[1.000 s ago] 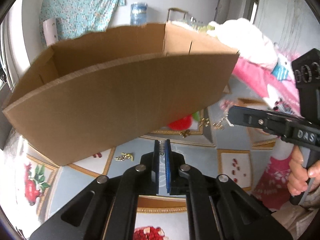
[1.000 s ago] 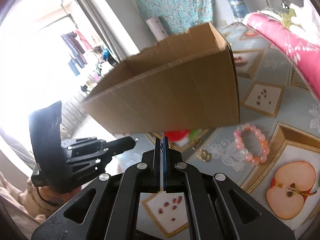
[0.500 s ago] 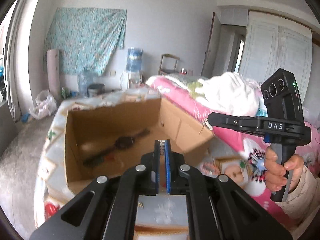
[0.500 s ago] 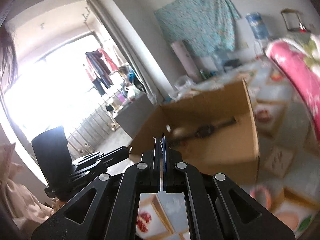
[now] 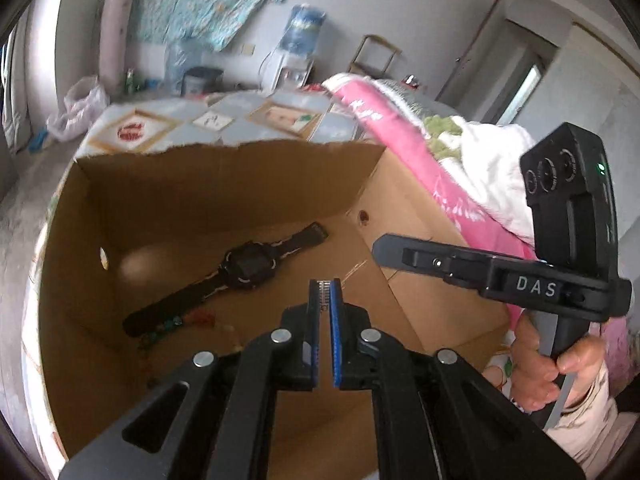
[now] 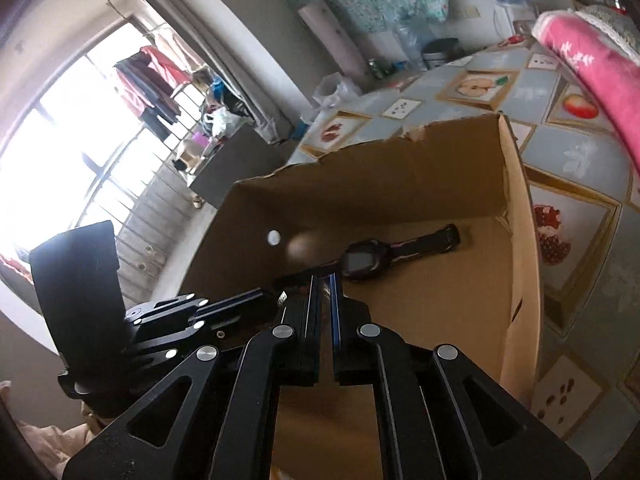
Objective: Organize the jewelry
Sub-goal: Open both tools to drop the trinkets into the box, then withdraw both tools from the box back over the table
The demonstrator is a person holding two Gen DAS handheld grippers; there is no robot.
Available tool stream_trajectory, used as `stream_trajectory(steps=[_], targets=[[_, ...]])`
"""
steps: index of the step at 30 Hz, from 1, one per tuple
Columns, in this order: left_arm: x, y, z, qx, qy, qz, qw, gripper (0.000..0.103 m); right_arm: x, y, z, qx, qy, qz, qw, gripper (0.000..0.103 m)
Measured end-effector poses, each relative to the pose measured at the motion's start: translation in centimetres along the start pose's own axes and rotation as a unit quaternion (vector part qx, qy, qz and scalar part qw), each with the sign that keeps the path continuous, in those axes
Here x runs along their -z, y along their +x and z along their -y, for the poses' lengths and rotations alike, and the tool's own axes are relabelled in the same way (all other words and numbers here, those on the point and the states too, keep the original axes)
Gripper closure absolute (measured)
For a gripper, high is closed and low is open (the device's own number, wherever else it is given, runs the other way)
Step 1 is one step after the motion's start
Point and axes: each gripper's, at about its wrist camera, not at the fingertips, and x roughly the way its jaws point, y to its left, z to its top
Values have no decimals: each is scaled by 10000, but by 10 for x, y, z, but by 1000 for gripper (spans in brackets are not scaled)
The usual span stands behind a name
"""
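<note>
An open cardboard box (image 5: 224, 152) (image 6: 516, 240) holds a black wristwatch (image 5: 248, 266) (image 6: 360, 260) and a dark beaded bracelet (image 5: 168, 326). Above the box's near side, my left gripper (image 5: 325, 286) (image 6: 280, 298) is shut on a small silvery ribbed piece (image 5: 325, 294) at its tips. To its right, also over the box, is my right gripper (image 6: 325, 280) (image 5: 378, 245). Its jaws are opening, with a narrow gap and nothing clearly between them. A thin golden strand (image 5: 357, 268) shows just below its tip.
The box stands on a cloth printed with fruit pictures (image 6: 568, 152). A pink blanket (image 5: 400, 120) is heaped along the right. A person's hand (image 5: 536, 368) holds the right gripper's handle. A bright window (image 6: 80, 140) is at the left, with room clutter beyond.
Both grippers rose from beside the box's outer wall to above its open top, so its inside now shows. The right jaws have parted slightly. The left stays shut on the silvery piece.
</note>
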Motion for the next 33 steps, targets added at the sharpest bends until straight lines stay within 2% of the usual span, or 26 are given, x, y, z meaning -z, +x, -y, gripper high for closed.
stream_trajectory(steps=[3,7,11,15,18,21,25,29,31,33], targets=[[2,5,-2,42,-127,-81,9999,96,2,-13,3,-93,-2,278,9996,88],[1,1,-7,181,-297,11,9994,87,9,-36,5,-107,6,625,9980,84],[7,-16,-4,182,-311,320,9988,87,35,-72,5,-187,1,1209,9925,79],[18,-41,4,86,-115,630,9979,86,56,-96,3,-50,-89,1493,9887,70],[29,-63,8,26,21,892,9960,81,73,-111,-3,-35,-205,1674,9857,57],[48,-86,9,-67,135,1105,9938,71,90,-117,-13,-43,-419,1735,9839,55],[85,-109,5,0,232,1142,9932,58,119,-107,-24,-29,-734,1418,9872,55],[120,-107,-3,-28,334,839,9959,47,144,-80,-20,-181,-476,848,9951,55],[134,-96,-10,-104,191,642,9977,45,157,-57,-18,66,-317,459,9984,55],[147,-79,-16,-297,6,403,9987,45,168,-41,-18,354,-322,249,9985,55]])
